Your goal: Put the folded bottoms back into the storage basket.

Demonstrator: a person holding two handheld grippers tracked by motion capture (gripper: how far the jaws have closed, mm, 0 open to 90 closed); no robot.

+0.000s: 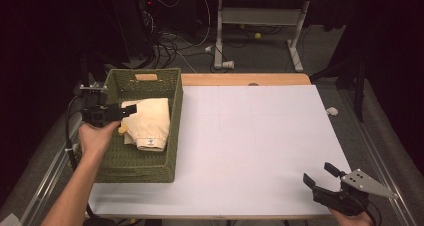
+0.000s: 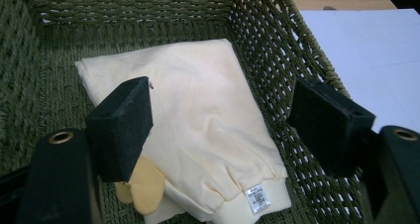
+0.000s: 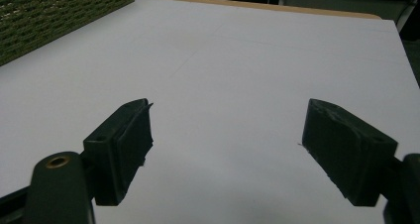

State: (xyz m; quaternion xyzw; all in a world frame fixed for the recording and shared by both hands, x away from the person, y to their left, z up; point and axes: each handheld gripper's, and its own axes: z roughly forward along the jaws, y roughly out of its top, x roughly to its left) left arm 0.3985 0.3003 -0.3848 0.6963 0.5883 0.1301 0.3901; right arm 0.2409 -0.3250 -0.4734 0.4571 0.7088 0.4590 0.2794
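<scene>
While your left gripper (image 1: 131,108) hangs inside the basket at the left of the high view, its jaws stand wide apart and grip nothing. In the left gripper view (image 2: 218,112) one pad sits low-left over the cloth and the other at right against the basket's woven wall; whether either pad touches the cloth, can't tell.

Under and between those jaws lies the folded cream sweatshirt with a ribbed hem and a small white label (image 2: 198,130). It sits on the basket floor, label end toward the bottom of the frame, and a yellower bit of fabric pokes out from under it at lower left. In the high view the sweatshirt (image 1: 150,123) fills the middle of the basket, closer to its right wall.

The rectangular dark-green woven basket with a wooden handle slot in its far wall (image 1: 150,171) stands on the left edge of the white table sheet (image 1: 250,146).

Your right gripper (image 1: 317,174) is in the lower right of the high view, well apart from the basket, jaws spread, nothing between them. In the right gripper view (image 3: 225,149) it hovers over bare white sheet, with a basket corner in the upper left.
</scene>
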